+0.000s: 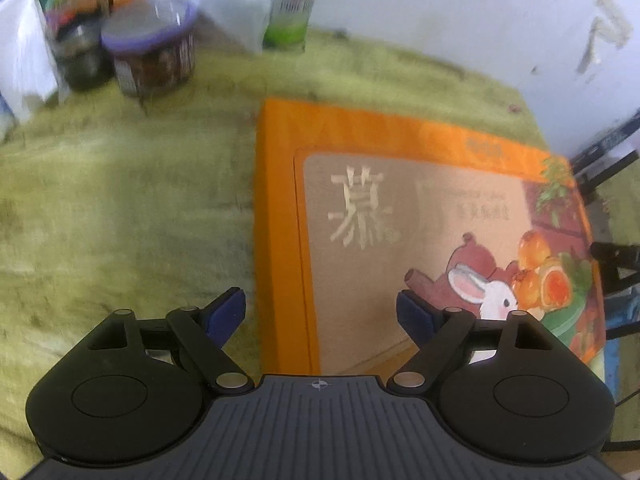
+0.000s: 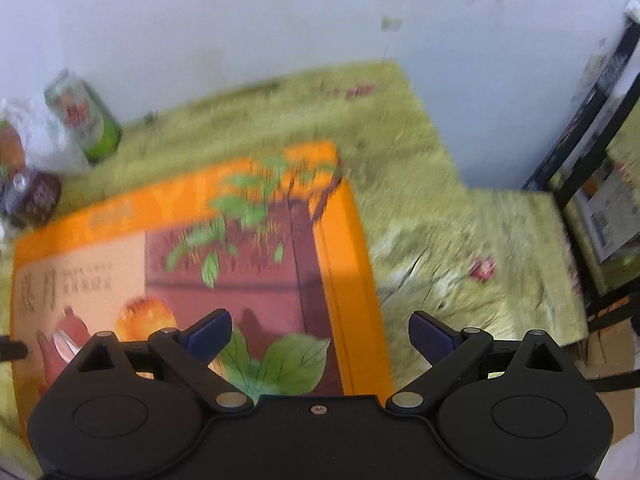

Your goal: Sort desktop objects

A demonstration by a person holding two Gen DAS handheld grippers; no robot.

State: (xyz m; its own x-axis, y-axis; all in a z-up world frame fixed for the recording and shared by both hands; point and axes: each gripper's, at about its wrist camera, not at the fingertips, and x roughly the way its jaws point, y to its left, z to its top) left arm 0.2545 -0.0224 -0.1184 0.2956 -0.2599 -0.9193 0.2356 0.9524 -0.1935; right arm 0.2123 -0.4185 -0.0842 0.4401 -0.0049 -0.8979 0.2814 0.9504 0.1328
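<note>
A green-clothed surface (image 1: pixel 120 208) is carrying a large orange gift box (image 1: pixel 400 200), which is lying flat near the wall. I am holding my left hand-held gripper (image 1: pixel 320 312) released over the box's left edge, nothing between its blue pads, and my right hand-held gripper (image 2: pixel 320 336) likewise spread and empty over the box's right edge. Behind, a green can (image 1: pixel 292 8) is standing by the wall, with a purple-lidded jar (image 1: pixel 152 52) sitting to its left.

left claw (image 1: pixel 320 312) open, right claw (image 2: pixel 320 334) open
</note>
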